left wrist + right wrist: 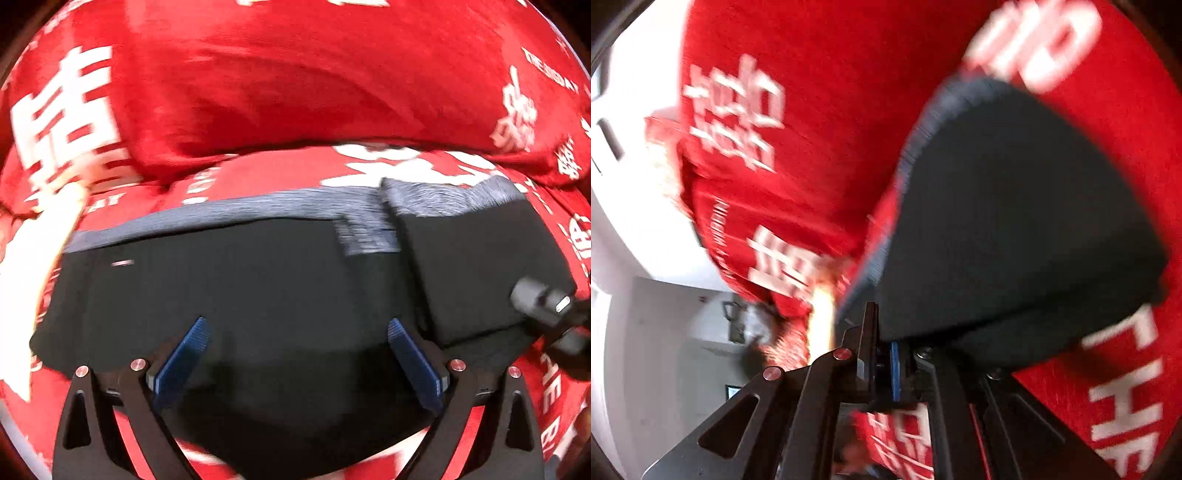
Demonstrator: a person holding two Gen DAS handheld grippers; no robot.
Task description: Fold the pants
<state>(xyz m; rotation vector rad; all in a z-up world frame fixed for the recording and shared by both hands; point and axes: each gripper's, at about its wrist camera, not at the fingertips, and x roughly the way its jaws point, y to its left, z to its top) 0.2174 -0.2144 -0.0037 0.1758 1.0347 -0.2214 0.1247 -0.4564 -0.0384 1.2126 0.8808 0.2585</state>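
The black pants [258, 295] with a grey ribbed waistband [280, 206] lie on a red cover. A folded black layer [472, 266] lies on their right part. My left gripper [295, 332] is open just above the black cloth, its blue pads [184, 358] wide apart and empty. My right gripper [882, 332] is shut on the edge of the pants [1015, 229] and holds that edge lifted. The right gripper's body also shows at the right edge of the left wrist view [543, 299]. Both views are blurred by motion.
A red cover with white lettering [295, 92] spans the surface and bunches up behind the pants. In the right wrist view a white wall and ceiling [646, 295] show at the left.
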